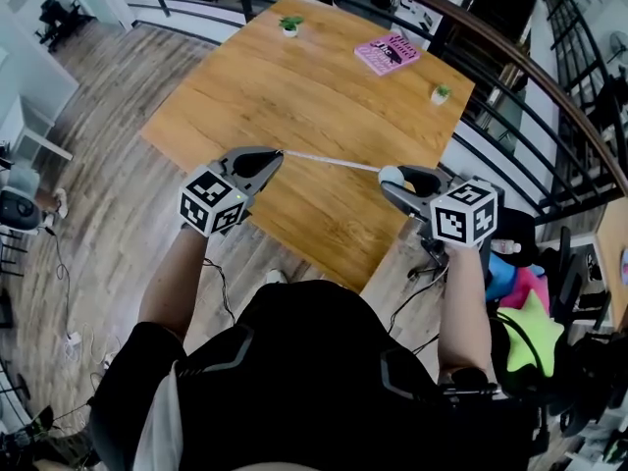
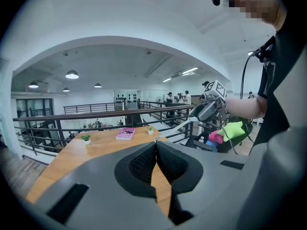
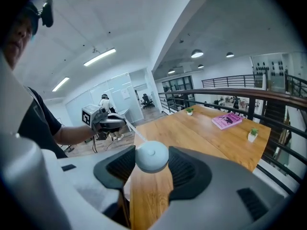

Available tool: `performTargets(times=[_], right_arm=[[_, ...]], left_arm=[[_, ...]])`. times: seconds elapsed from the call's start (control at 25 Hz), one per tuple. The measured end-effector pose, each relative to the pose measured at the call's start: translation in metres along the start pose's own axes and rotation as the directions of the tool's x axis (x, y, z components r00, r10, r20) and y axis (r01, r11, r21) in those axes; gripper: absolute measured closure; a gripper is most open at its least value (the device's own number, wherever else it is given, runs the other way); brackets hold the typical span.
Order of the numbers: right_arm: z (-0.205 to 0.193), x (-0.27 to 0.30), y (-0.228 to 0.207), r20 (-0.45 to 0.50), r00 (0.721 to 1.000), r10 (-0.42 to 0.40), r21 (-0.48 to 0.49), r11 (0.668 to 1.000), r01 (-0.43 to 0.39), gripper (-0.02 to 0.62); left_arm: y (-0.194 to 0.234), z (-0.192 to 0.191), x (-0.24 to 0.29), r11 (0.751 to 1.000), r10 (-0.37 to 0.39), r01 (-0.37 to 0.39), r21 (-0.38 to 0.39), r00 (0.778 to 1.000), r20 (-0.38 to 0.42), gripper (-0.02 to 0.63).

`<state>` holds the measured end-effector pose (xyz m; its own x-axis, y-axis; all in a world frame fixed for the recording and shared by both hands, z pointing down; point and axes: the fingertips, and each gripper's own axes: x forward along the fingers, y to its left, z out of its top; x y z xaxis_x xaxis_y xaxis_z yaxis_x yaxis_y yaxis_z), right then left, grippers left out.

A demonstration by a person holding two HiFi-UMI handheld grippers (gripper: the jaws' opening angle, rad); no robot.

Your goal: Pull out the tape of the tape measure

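The left hand-held gripper (image 1: pixel 278 155) has its jaws pressed together on the tip of the thin, pale metal tape (image 1: pixel 332 161). A pinch that tight looks meant to keep the slim strip from slipping under tension. The right hand-held gripper (image 1: pixel 404 186) stands wide, its ribbed pads clasping the round, pale grey tape measure case (image 3: pixel 152 157) on either side, which anchors the body while the strip is drawn. The two are held apart in the air above the near edge of the light wooden counter (image 1: pixel 294 77), and the tape runs nearly straight between them. Part of the pull appears done.

The tape's end hook is buried between the left pads and cannot be seen. Markings on the strip are too fine to read. The right jaws cover the sides of the case, so its outlet slot is hard to make out, and how much tape remains coiled inside cannot be judged.
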<state>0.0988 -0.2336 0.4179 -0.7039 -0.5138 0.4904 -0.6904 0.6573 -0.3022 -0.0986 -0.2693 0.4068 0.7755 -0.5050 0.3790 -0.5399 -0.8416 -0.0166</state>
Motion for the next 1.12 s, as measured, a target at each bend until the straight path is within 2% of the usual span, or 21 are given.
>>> performTargets(times=[0.28, 0.64, 0.92, 1.12], right_arm=[[-0.004, 0.0, 0.005, 0.009, 1.0, 0.022, 0.028, 0.999, -0.022, 0.379], [-0.004, -0.004, 0.004, 0.008, 1.0, -0.003, 0.018, 1.0, 0.003, 0.379], [-0.001, -0.009, -0.012, 0.008, 0.999, -0.043, 0.028, 0.999, 0.043, 0.379], [-0.004, -0.012, -0.017, -0.003, 0.998, -0.066, 0.018, 0.998, 0.066, 0.379]], left_arm=[[0.006, -0.004, -0.004, 1.0, -0.004, 0.004, -0.006, 1.0, -0.008, 0.575], [0.007, -0.007, -0.006, 0.995, -0.012, 0.013, -0.101, 1.0, 0.008, 0.575], [0.028, -0.012, -0.017, 0.988, 0.039, -0.037, -0.151, 0.999, 0.012, 0.575], [0.036, -0.007, -0.028, 0.981, 0.049, -0.039, -0.187, 0.998, 0.046, 0.575]])
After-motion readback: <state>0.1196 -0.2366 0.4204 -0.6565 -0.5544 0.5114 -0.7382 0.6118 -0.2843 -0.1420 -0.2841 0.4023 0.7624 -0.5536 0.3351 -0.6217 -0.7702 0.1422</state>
